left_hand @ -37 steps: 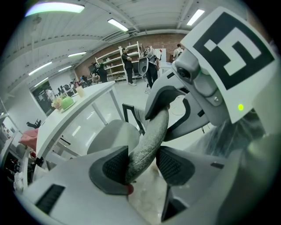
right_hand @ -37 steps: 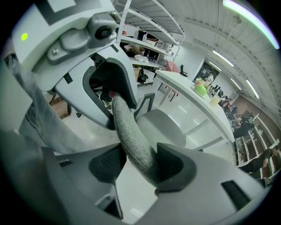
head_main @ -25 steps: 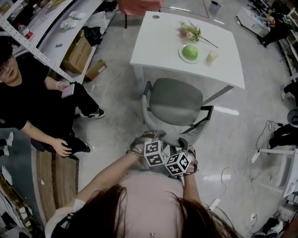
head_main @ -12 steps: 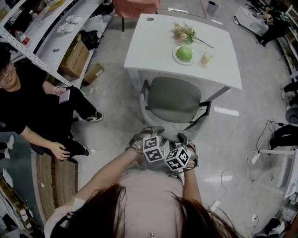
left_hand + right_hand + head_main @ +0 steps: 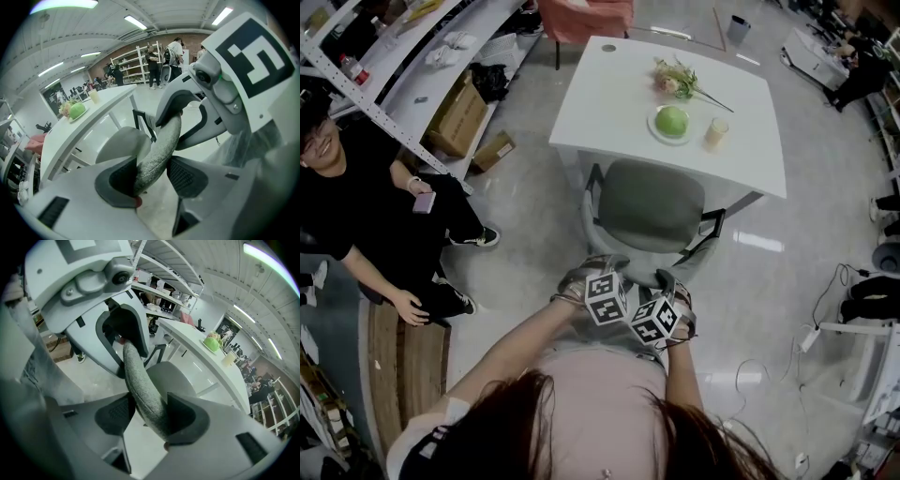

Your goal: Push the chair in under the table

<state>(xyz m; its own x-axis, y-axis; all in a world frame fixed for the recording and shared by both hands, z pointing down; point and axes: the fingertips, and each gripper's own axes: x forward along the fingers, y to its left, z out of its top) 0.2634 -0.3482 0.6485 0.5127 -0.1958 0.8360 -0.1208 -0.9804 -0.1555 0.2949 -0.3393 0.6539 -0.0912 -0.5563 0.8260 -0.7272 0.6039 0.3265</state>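
Two grips share one rail. My left gripper and right gripper are side by side on the chair, both on the top edge of its grey backrest. The left fingers pinch the padded fabric from either side. The right fingers clamp it the same way, so neither is empty.

Beyond the backrest, the seat points at the white bench. Its front edge sits right at the bench's near edge. I cannot tell whether any of it is already beneath. Most of the seat and both armrests are out in the open.

I judge the push to be in hand but not finished. The next move calls for an even, level shove from both grippers so the chair goes in straight and does not swivel. The right armrest sits near the bench's slanted support and needs watching.

Farther off, on the bench top, are a plate with something round and green, a cup and flowers.
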